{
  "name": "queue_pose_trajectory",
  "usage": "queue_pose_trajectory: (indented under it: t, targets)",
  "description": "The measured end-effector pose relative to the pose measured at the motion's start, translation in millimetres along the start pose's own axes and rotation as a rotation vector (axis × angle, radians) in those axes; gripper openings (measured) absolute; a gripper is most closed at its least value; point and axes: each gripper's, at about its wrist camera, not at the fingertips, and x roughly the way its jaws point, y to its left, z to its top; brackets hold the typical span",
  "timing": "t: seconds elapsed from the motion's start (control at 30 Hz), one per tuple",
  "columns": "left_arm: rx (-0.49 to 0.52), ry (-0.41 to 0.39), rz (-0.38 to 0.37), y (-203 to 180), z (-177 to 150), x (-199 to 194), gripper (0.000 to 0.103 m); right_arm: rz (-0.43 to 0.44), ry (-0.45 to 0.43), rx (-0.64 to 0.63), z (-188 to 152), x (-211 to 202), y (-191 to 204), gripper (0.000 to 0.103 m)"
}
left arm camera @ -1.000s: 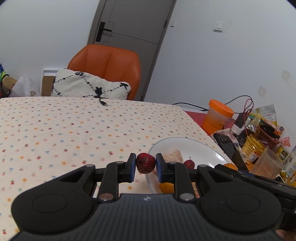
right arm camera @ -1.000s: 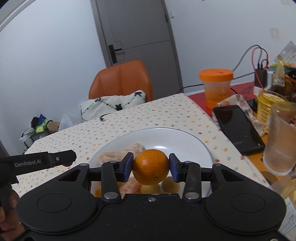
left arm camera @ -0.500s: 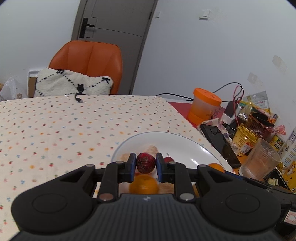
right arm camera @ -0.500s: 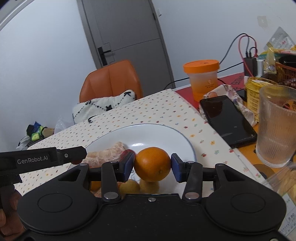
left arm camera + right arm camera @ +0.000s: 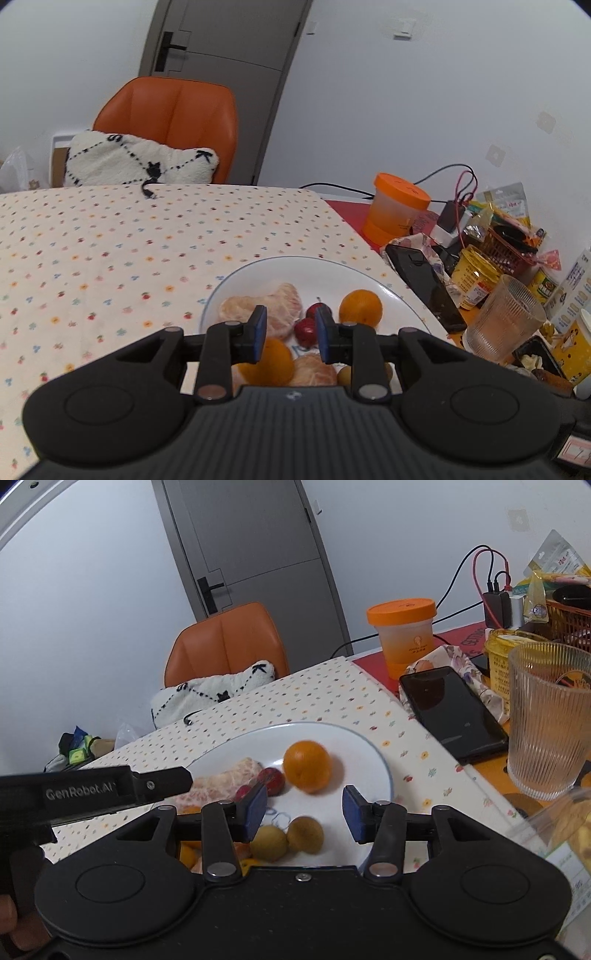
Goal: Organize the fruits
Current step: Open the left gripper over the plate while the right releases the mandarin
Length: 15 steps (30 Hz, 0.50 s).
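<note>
Orange (image 5: 306, 771) sits on the white plate (image 5: 369, 753), toward the plate's far right part, slightly blurred in the right wrist view, so possibly not settled. It lies just ahead of the right gripper (image 5: 303, 808), a little left of the centreline between the jaws. Right gripper: released, jaws spread wide, nothing between them.

Small red fruit (image 5: 304, 328) rests on the plate just ahead of the left gripper (image 5: 289, 332), within the gap line of its jaws but apart from both pads. Left gripper: released, empty. A second red fruit with a stem (image 5: 318, 308) lies just behind it.

Also on the plate: peeled citrus segments (image 5: 266, 310), two small yellow-brown fruits (image 5: 288, 836) close under the right gripper.

Judgement: both fruits delivered; neither gripper carries anything. The orange is nearer the right gripper. Round shape, no long axis; may roll toward the rim.

Desk (image 5: 110, 251) has a dotted cloth; ribbed glass (image 5: 546, 720) and phone (image 5: 450, 709) stand right of the plate.
</note>
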Motion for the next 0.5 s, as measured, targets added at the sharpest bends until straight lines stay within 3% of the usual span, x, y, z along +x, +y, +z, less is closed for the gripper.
queue_pose_trajectory:
  t: [0.3,0.5]
  targets:
    - [-0.028,-0.026,0.056,20.0,-2.3,-29.6,0.047,0.026,0.003,-0.021,-4.1,-9.4,20.4,0.047]
    - [-0.038,-0.039,0.090,32.1,-3.0,-49.7,0.057,0.048,0.005,-0.033,-7.0,-16.2,36.1,0.056]
